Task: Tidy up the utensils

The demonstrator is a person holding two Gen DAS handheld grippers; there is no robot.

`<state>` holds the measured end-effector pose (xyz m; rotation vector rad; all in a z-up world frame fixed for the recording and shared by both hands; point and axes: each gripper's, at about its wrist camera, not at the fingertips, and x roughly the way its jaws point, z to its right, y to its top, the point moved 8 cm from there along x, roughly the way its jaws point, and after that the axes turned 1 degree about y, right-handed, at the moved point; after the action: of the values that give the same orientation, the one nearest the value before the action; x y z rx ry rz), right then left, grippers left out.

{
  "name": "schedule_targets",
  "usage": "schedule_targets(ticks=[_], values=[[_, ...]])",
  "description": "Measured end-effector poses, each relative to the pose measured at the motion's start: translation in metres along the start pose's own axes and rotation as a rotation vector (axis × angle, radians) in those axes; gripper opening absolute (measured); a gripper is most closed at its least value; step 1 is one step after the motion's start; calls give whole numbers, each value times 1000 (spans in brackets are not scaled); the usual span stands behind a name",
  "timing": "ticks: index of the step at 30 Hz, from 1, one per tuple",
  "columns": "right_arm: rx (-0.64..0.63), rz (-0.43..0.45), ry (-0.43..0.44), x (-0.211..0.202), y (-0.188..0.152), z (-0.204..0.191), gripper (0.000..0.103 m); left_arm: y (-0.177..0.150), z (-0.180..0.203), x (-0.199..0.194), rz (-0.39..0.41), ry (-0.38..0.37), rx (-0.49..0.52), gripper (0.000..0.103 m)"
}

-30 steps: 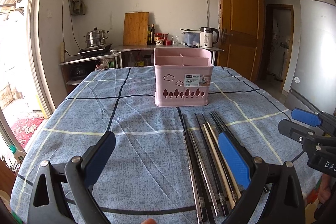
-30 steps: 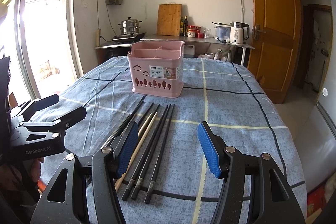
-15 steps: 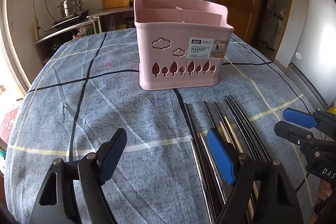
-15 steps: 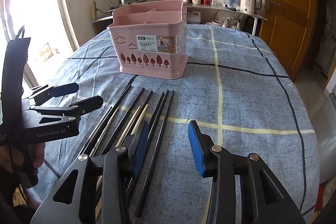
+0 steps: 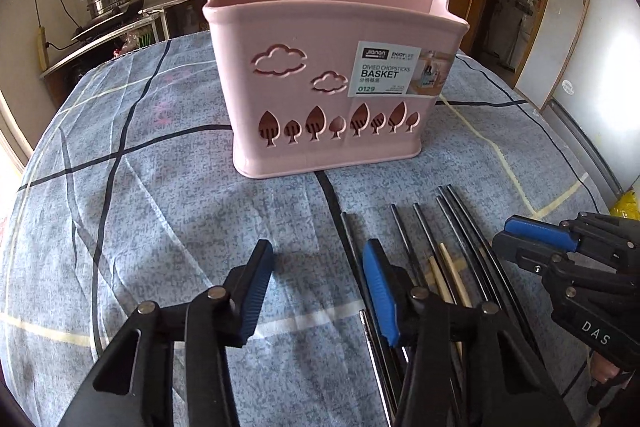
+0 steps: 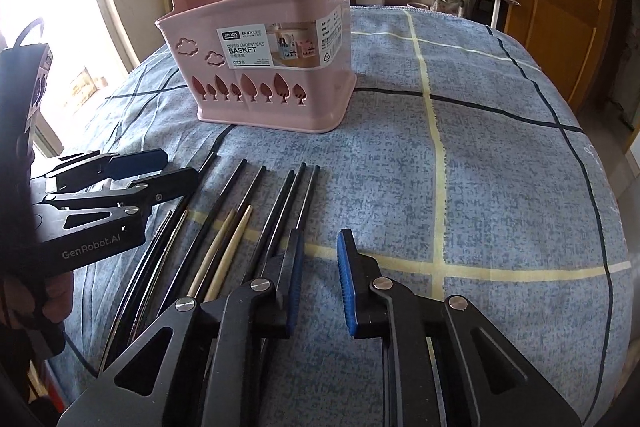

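Both tongs low over the desk, chopsticks between them, basket beyond.

From my seat, my left tongs (image 5: pixel 316 281) sit spread and pinch nothing, their right pad just above the leftmost of the chopsticks (image 5: pixel 448 247); I cannot tell whether it touches. The chopsticks lie side by side on the blue checked cloth of the desk (image 5: pixel 160 187): mostly dark ones, two pale wooden ones (image 6: pixel 228 251) in the middle, and some shiny metal ones nearest the left tongs. The pink divided basket (image 5: pixel 328 83) stands upright just past their far tips, apart from them. My right tongs (image 6: pixel 318 279) are also parted and hold nothing, the left pad over the rightmost dark sticks, the right pad over bare cloth.
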<state>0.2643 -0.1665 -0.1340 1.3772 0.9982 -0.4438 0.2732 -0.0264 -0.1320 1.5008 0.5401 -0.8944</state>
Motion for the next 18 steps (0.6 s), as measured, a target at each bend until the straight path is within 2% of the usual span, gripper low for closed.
schedule_targets(ticks=[8, 13, 18], values=[[-13, -19, 1, 6, 4, -3, 17, 6, 2, 7, -14, 20, 24, 39], [3, 16, 43, -5, 8, -4, 17, 5, -2, 3, -7, -1, 0, 39], [-16, -13, 55, 3, 5, -11, 17, 4, -4, 3, -6, 0, -8, 39]])
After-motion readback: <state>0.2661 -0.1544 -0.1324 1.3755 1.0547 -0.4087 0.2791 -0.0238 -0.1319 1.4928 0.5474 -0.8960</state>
